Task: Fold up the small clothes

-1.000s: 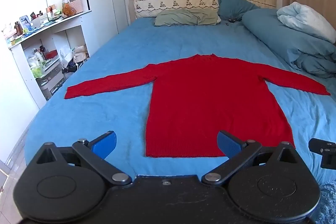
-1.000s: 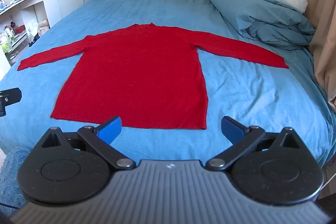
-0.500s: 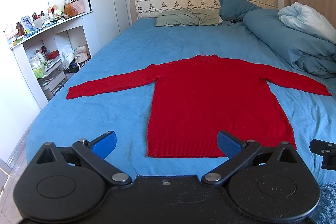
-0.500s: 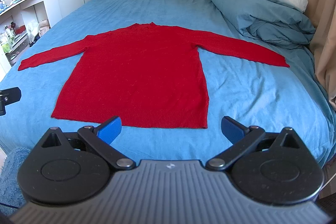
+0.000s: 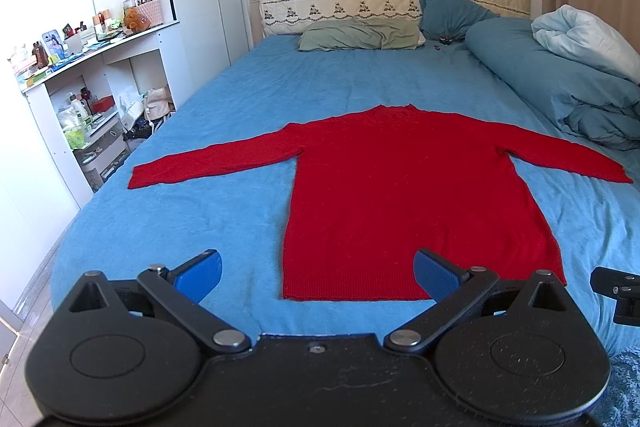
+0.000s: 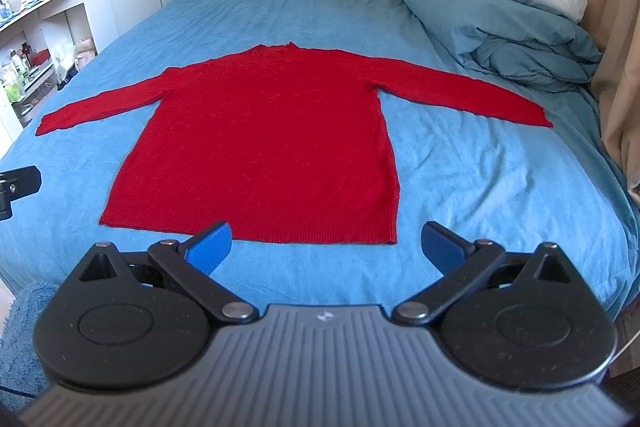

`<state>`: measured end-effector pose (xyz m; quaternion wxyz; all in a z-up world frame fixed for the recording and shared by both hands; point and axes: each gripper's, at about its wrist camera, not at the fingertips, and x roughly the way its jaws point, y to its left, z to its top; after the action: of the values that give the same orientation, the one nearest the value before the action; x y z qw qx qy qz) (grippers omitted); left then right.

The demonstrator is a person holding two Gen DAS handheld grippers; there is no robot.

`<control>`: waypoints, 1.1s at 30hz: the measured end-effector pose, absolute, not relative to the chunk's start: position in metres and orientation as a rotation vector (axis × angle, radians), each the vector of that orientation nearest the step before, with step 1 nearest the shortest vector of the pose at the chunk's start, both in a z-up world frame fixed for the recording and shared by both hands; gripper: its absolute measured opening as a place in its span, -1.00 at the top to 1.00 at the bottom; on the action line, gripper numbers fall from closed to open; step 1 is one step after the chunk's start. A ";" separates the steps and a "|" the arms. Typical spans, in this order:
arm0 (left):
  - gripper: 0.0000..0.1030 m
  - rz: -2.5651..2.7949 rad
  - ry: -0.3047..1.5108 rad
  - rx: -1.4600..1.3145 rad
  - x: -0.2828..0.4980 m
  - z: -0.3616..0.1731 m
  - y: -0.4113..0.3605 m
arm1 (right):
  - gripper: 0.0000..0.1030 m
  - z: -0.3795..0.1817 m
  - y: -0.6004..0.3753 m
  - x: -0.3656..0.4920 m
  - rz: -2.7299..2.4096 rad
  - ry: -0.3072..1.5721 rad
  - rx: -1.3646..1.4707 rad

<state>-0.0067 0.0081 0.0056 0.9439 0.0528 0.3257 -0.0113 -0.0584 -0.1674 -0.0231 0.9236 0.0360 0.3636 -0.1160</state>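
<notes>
Both the left gripper (image 5: 318, 277) and right gripper (image 6: 326, 245) gape empty; ahead, the soft, limp red sweater (image 6: 264, 143) looks best pinched at its hem corners

Sweater (image 5: 404, 195) flat on bed (image 5: 224, 211), hem nearest; pillows (image 5: 360, 34) behind at headboard, duvet (image 5: 560, 83) right, shelves (image 5: 92, 99) left.
</notes>
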 end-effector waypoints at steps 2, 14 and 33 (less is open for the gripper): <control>-1.00 -0.022 0.663 0.108 -0.007 0.005 0.008 | -1.00 -0.024 -0.167 -0.058 -0.238 0.747 0.074; -1.00 -0.018 0.658 0.107 -0.008 0.007 0.011 | -1.00 -0.024 -0.165 -0.058 -0.238 0.745 0.076; -1.00 -0.022 0.654 0.100 -0.008 0.009 0.009 | -1.00 -0.023 -0.161 -0.057 -0.227 0.741 0.076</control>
<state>-0.0080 0.0093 0.0089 0.9458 0.0489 0.3210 -0.0110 -0.0572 -0.1613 -0.0228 0.9251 0.0368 0.3613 -0.1108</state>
